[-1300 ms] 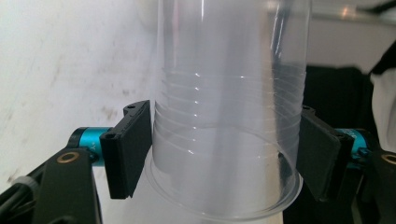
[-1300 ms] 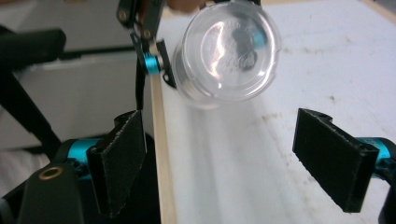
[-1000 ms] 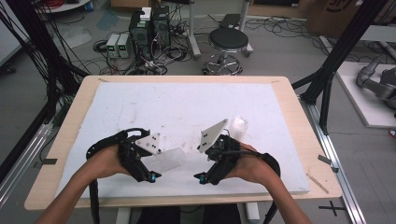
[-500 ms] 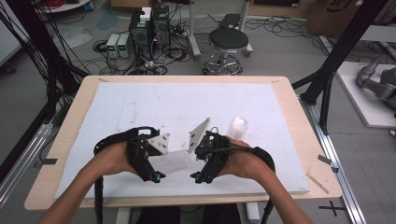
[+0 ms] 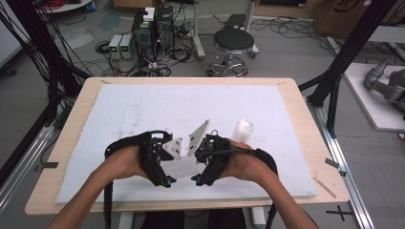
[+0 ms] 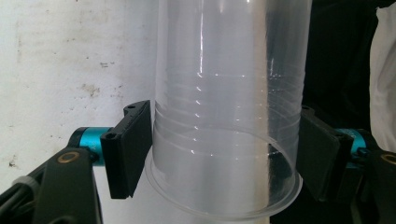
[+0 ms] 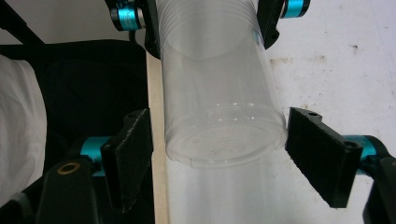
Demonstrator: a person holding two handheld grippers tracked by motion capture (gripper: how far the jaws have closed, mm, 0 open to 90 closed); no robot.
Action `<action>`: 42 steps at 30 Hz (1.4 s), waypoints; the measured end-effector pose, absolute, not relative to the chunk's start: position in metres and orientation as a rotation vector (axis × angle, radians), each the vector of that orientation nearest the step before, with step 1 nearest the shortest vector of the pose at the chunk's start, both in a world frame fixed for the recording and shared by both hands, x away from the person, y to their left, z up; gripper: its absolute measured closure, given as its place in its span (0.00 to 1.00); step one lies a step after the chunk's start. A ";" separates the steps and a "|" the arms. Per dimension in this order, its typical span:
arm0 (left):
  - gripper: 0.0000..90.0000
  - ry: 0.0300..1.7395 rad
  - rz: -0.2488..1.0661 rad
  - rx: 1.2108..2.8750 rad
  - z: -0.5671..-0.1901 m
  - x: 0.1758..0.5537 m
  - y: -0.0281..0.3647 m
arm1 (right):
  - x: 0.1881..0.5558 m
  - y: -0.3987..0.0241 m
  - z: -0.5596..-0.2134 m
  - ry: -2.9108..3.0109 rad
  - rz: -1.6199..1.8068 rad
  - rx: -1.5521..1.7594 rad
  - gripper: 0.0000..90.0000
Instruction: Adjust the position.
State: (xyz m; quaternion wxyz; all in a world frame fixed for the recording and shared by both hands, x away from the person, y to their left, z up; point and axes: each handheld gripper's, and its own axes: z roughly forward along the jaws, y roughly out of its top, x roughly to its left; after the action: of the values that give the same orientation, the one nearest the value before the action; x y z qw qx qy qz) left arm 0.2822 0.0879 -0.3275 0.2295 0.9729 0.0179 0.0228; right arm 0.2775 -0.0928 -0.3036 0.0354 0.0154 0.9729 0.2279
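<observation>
A clear plastic cup point(image 6: 224, 116) lies sideways in the air between my two grippers. My left gripper point(image 6: 224, 154) is shut on it just above the rim, with both pads pressed on its ribbed wall. My right gripper point(image 7: 219, 154) is open around the cup's base point(image 7: 224, 135), with a gap on each side. In the right gripper view the left gripper point(image 7: 210, 14) holds the far end. In the high view the left gripper point(image 5: 165, 181) and right gripper point(image 5: 197, 179) face each other near the board's front edge, with the faint cup point(image 5: 180, 176) between them.
A second translucent cup point(image 5: 242, 130) stands upright on the white foam board point(image 5: 143, 109), just beyond the right hand. The board covers most of the wooden table point(image 5: 315, 143). A stool and cabling sit on the floor behind it.
Both hands have closed in towards each other at the board's front middle. The right gripper has moved left, away from the standing cup, and now flanks the base of the held cup.
</observation>
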 end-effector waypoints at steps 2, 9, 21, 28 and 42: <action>0.30 0.050 0.060 2.678 -0.328 0.282 0.087 | 0.278 -0.092 -0.304 2.983 0.703 0.053 0.26; 0.30 0.047 0.050 2.680 -0.330 0.282 0.085 | 0.277 -0.091 -0.306 2.982 0.716 0.041 0.39; 0.30 0.038 0.044 2.685 -0.332 0.283 0.084 | 0.278 -0.092 -0.307 2.983 0.734 0.031 0.47; 0.02 0.142 0.058 2.646 -0.338 0.285 0.086 | 0.278 -0.094 -0.309 2.990 0.729 0.038 0.47; 0.03 0.136 0.068 2.496 -0.337 0.282 0.103 | 0.277 -0.107 -0.310 2.943 0.823 0.075 0.47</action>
State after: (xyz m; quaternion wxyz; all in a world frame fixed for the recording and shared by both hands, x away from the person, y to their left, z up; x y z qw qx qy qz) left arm 0.2820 0.1030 -0.3371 0.3153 0.9472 0.0517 0.0258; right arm 0.2772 -0.1067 -0.3102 0.0425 0.0245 0.9619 0.2690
